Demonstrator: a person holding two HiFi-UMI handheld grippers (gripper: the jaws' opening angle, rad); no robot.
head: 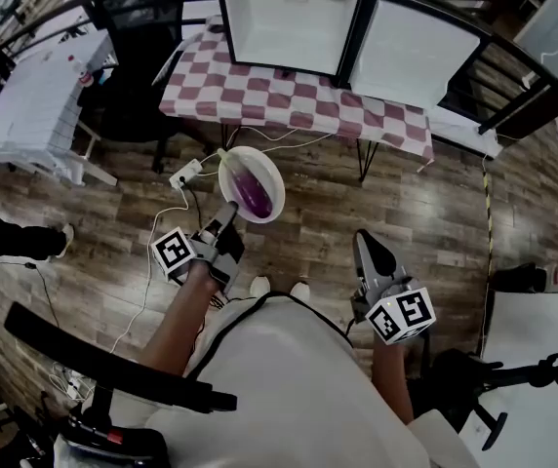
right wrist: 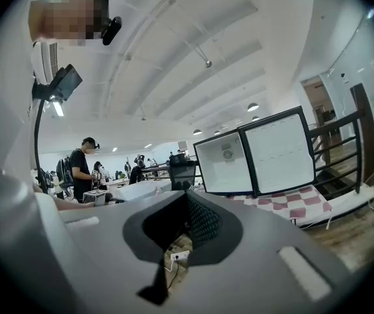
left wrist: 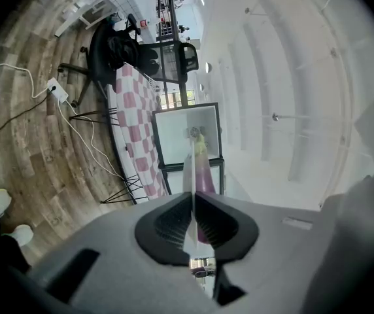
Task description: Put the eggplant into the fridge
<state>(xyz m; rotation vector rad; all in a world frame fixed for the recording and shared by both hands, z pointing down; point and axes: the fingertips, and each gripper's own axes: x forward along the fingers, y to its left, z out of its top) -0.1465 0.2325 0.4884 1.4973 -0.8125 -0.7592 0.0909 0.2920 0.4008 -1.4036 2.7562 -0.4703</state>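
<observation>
Eggplant lies in a white plate; left tongs pinch its rim, right tongs are closed and empty.

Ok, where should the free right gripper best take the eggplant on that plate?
Probably mid-body, from above, jaws across its width: the eggplant lies flat along the plate, whose rim hinders a side approach, and the left gripper holds the near rim.
</observation>
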